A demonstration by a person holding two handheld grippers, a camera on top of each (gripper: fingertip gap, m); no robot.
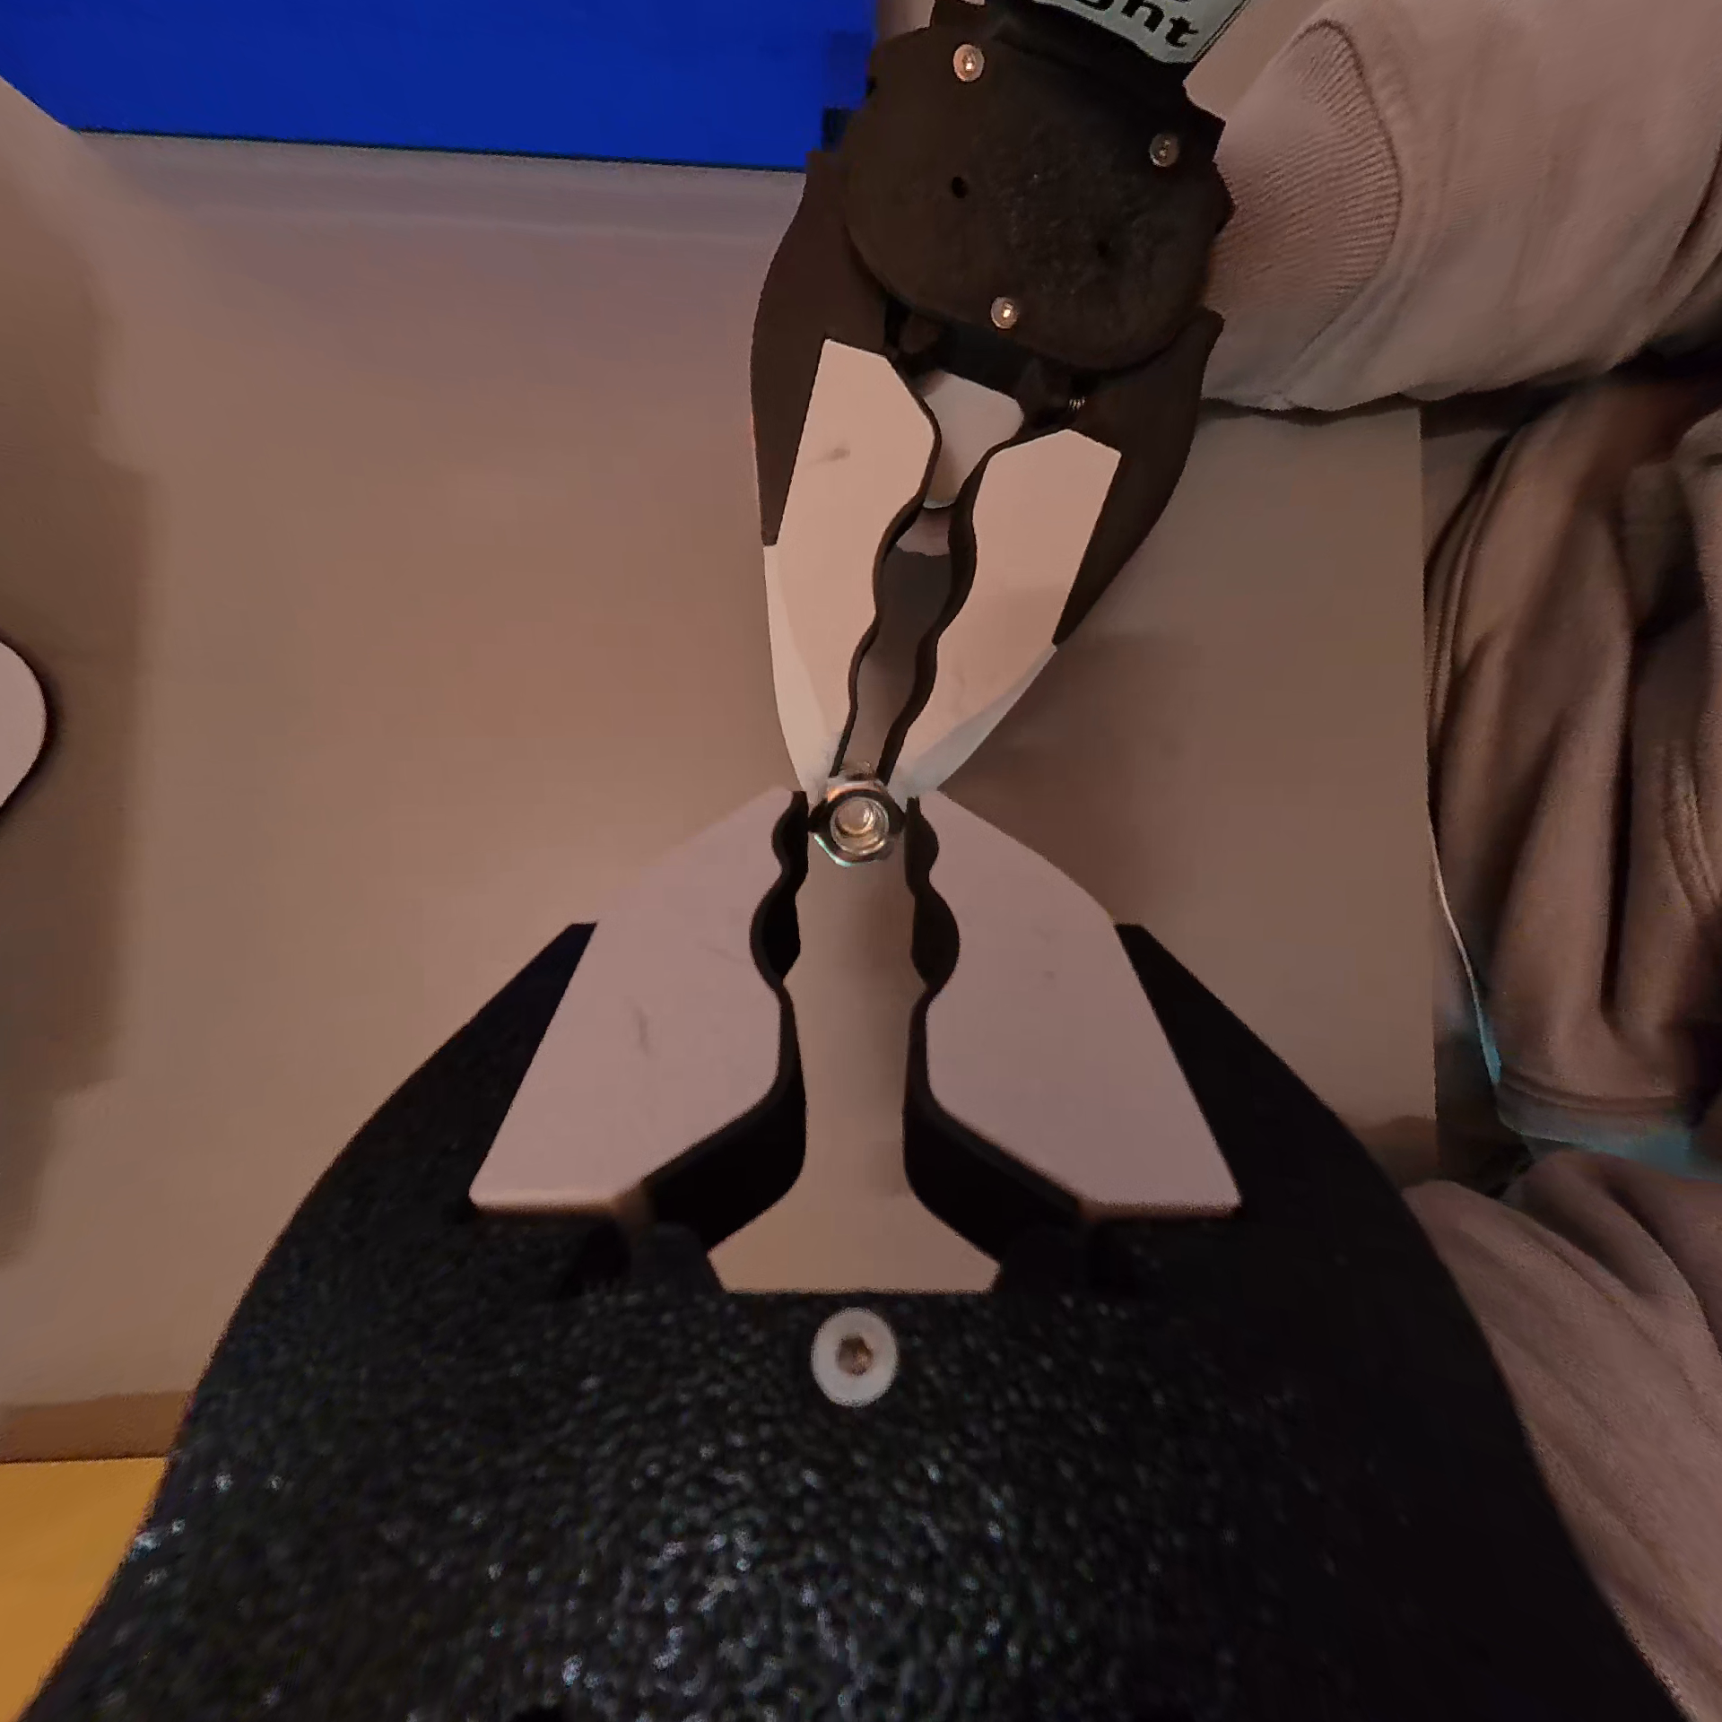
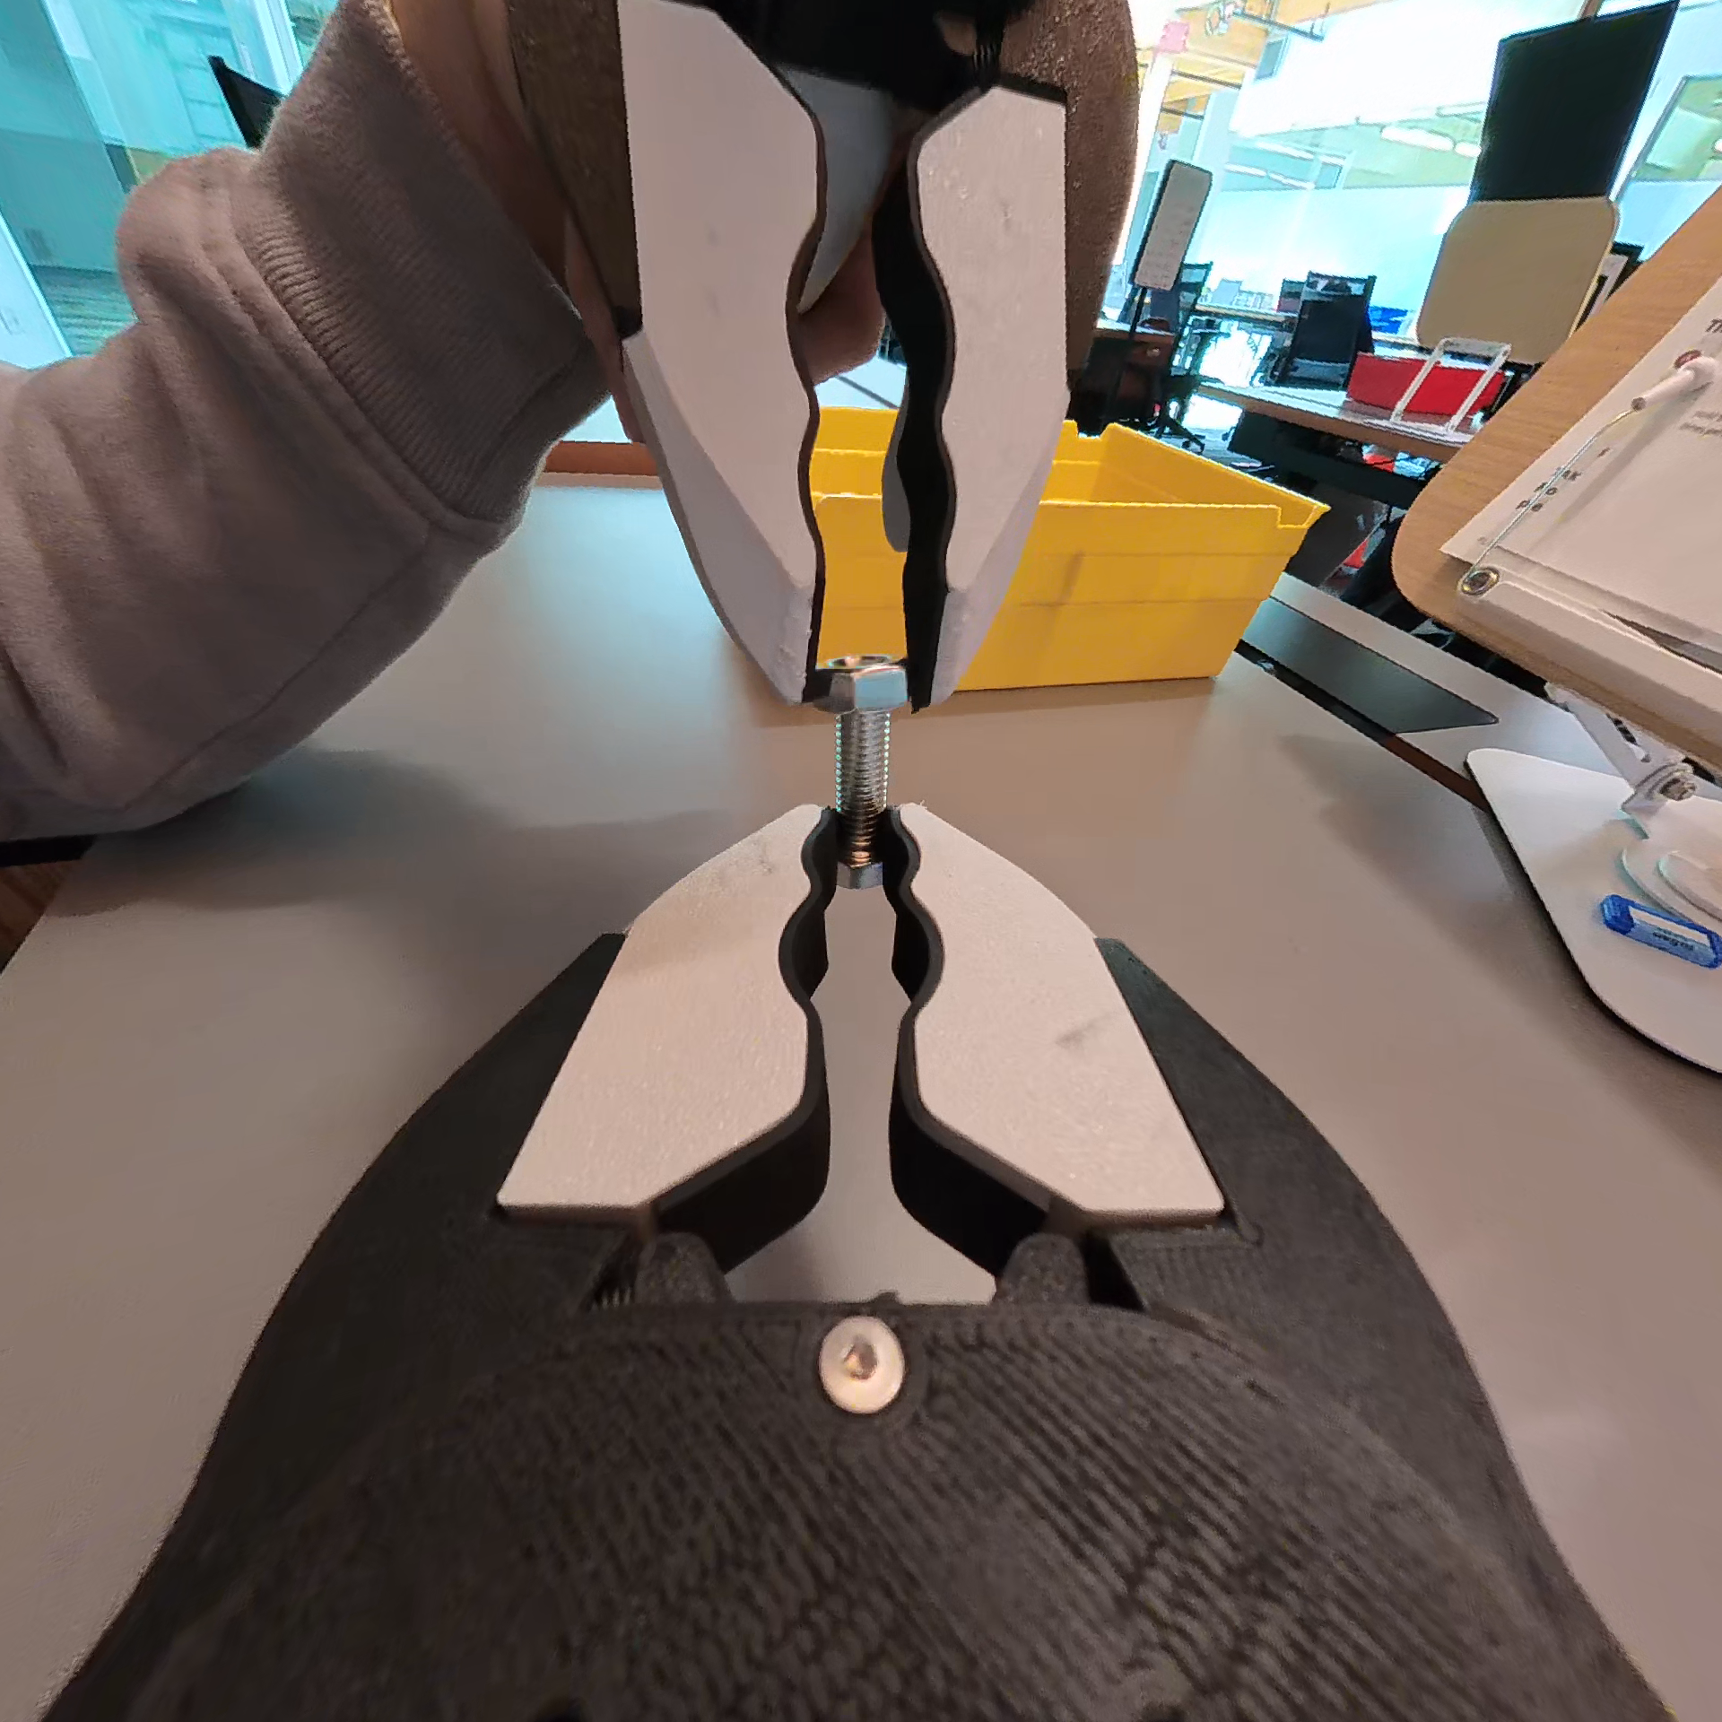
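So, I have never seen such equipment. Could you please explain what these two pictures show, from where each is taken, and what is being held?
There is no robot here. A person holds one two-finger tool in each hand, and each tool carries a camera that looks forward along its own fingers. One picture comes from the left hand-held gripper, the other from the right hand-held gripper. In each view the tool at the bottom is the camera's own, and the other one reaches in from the top.

They meet tip to tip over a grey table. The left one is closed on a silver hex nut. The right one is closed on the threaded bolt that the nut sits on.

Behind them stands a yellow bin, and a white stand is at the right. The person's sleeve shows at the left.
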